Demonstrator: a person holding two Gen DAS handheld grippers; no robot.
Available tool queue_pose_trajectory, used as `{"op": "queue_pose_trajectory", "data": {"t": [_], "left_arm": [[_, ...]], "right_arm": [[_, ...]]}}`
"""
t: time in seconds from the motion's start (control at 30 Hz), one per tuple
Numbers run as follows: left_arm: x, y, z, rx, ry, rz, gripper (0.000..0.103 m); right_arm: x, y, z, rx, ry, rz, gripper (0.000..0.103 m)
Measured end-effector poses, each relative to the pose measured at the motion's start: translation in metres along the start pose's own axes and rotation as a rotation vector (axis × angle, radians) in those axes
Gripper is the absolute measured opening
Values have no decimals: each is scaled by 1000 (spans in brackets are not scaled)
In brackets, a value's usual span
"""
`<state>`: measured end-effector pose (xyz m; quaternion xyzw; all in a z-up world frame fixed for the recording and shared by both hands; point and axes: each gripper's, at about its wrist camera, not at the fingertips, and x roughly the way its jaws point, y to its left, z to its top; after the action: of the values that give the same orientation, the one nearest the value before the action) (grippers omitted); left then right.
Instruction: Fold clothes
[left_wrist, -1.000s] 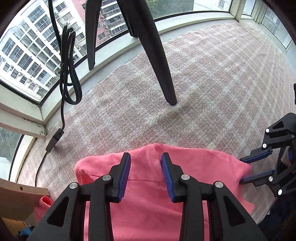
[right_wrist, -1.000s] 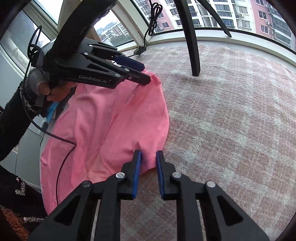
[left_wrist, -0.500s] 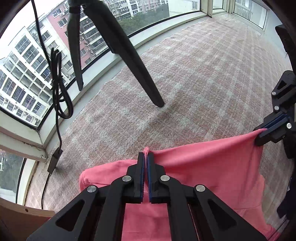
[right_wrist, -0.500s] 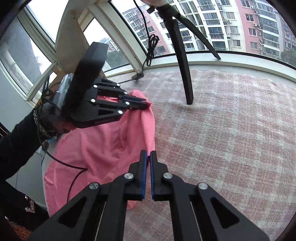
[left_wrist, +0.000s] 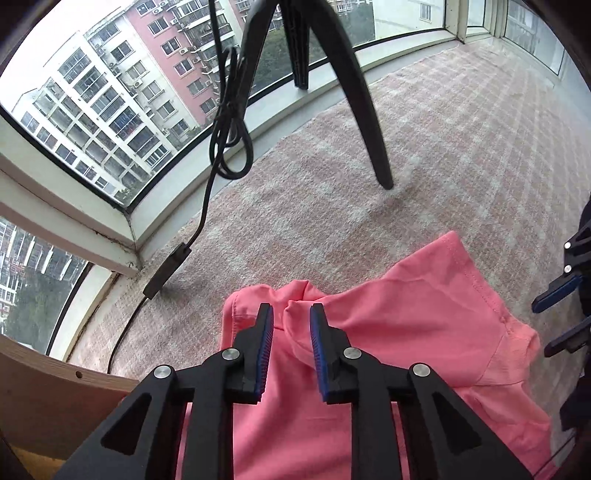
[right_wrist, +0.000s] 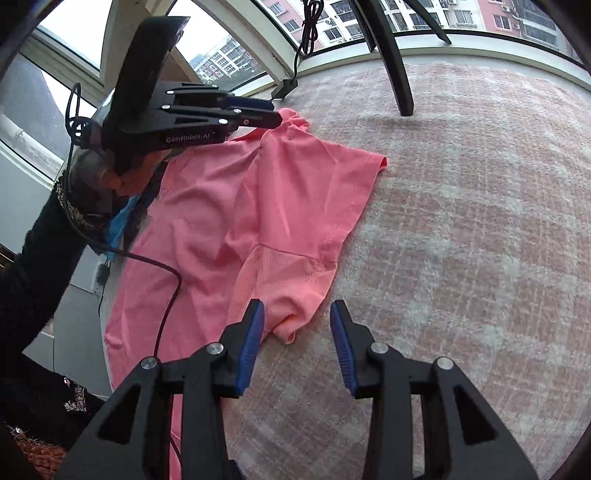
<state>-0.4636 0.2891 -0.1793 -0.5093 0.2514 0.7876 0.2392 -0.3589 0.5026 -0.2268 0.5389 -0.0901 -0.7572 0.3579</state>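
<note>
Pink shirt (right_wrist: 236, 206) lies loose; both tools, left tool (left_wrist: 291, 319) and right tool (right_wrist: 297, 317), are opening, gripping nothing, so its bunched collar may set a crooked fold.

Surface cover: pink-and-white checked woven cloth (left_wrist: 424, 155) spread wide, reaching the window sill.
Tripod legs: black, one leg (left_wrist: 365, 110) foot planted on the checked cloth; another (left_wrist: 300, 48) set on the sill.
Cable: black, coiled loop (left_wrist: 231, 147) hanging, running down to a small black inline box (left_wrist: 166, 271) at the cloth's edge.
Windows: curved glazing (left_wrist: 92, 110) with white frames.
Outside: apartment blocks (left_wrist: 122, 85), white and pink-red.
Wooden board: brown edge (left_wrist: 48, 387), lower left.
</note>
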Motion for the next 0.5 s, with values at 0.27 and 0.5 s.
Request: {"op": "queue_pose_trajectory", "data": {"t": [0.27,0.5], "left_arm": [[27,-86,42,249,33,-82,39],[49,-115,52,297,88,-200,8]], "right_arm": [[8,9,-15,-30,-20,-14,37],[9,4,-17,-17,-32,10,37]]}}
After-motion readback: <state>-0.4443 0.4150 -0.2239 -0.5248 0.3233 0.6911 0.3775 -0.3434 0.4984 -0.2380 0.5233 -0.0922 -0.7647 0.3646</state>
